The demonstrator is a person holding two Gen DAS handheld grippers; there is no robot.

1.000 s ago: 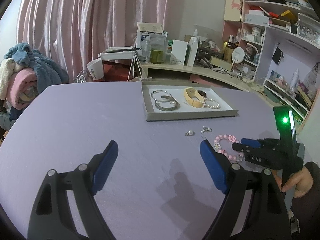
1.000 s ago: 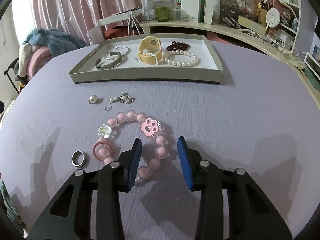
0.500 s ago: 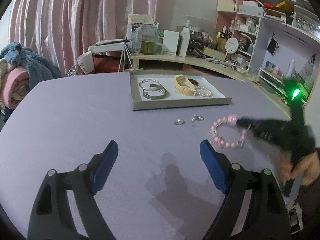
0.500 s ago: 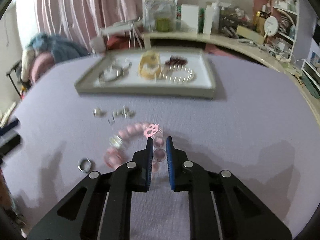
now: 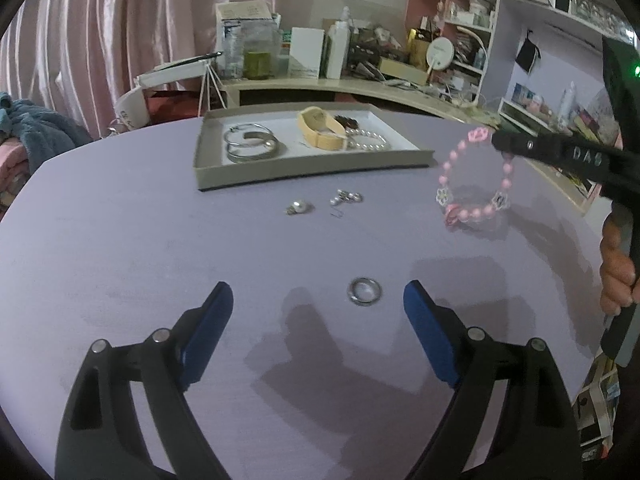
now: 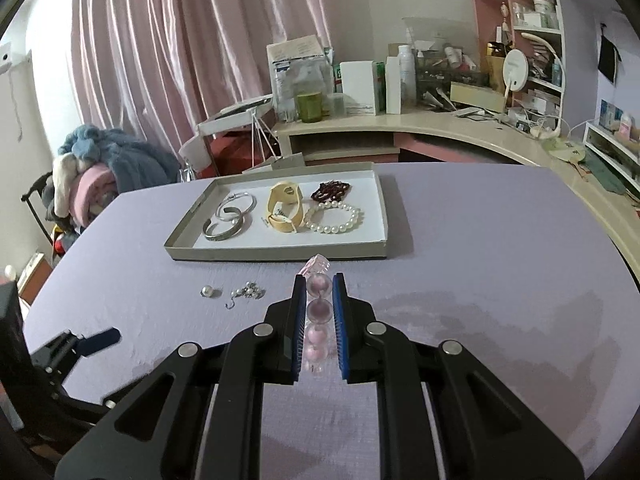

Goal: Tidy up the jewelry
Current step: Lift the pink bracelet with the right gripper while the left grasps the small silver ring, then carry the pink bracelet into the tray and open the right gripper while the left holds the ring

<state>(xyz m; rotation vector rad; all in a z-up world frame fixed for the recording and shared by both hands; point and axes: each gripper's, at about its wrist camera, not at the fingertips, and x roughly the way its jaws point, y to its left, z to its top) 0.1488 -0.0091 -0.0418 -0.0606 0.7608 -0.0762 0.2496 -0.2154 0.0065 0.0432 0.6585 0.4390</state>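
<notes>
My right gripper (image 6: 319,286) is shut on a pink bead bracelet (image 6: 318,312) and holds it above the purple table; the bracelet also hangs from it in the left wrist view (image 5: 472,178), at the right. My left gripper (image 5: 318,300) is open and empty, low over the table, with a silver ring (image 5: 363,291) lying between its fingertips. A grey tray (image 6: 276,254) behind holds silver bangles (image 6: 230,216), a cream band (image 6: 284,208), a pearl bracelet (image 6: 334,218) and dark red beads (image 6: 331,191). A pearl stud (image 6: 207,291) and an earring cluster (image 6: 247,292) lie in front of the tray.
The purple table (image 6: 480,260) is round. A cluttered desk (image 6: 400,120) and shelves (image 6: 540,40) stand behind it. A pile of clothes (image 6: 92,172) sits at the left, by the pink curtain.
My right gripper closed on the pink bracelet and lifted it off the table, towards the tray. The silver ring stayed on the table. My left gripper stayed open.
</notes>
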